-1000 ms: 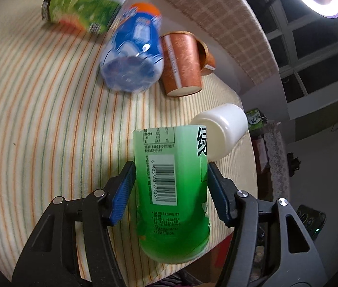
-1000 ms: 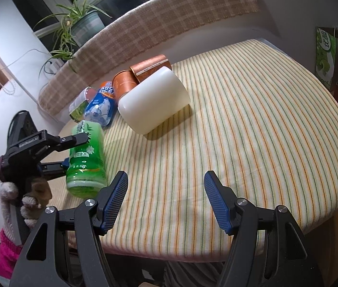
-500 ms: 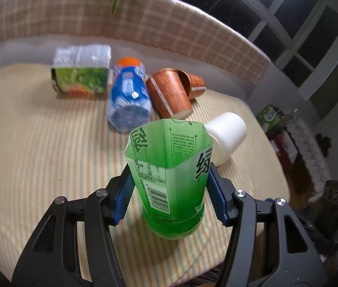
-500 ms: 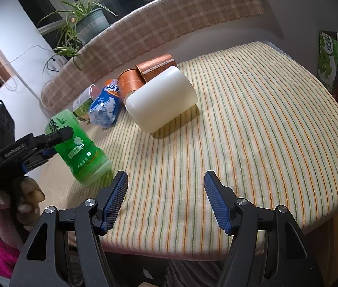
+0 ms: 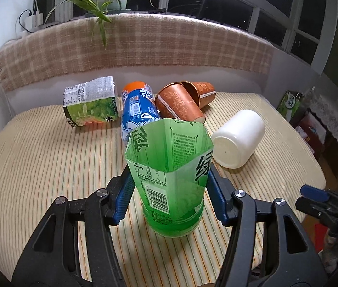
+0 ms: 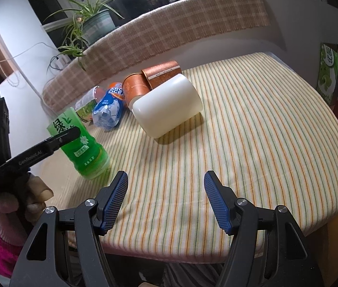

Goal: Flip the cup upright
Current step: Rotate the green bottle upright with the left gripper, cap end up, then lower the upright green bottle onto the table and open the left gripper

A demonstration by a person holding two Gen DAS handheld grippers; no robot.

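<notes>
Rotation over the last second had brought the green cup [image 5: 172, 184] from lying sideways to standing mouth-up on the striped tablecloth [image 5: 49, 157], pinched by the left gripper [image 5: 169, 198], while the right gripper [image 6: 165, 203] stayed spread, leaving only release.

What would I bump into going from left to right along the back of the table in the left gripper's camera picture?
Green carton → blue bottle → brown cups → white cup.
</notes>
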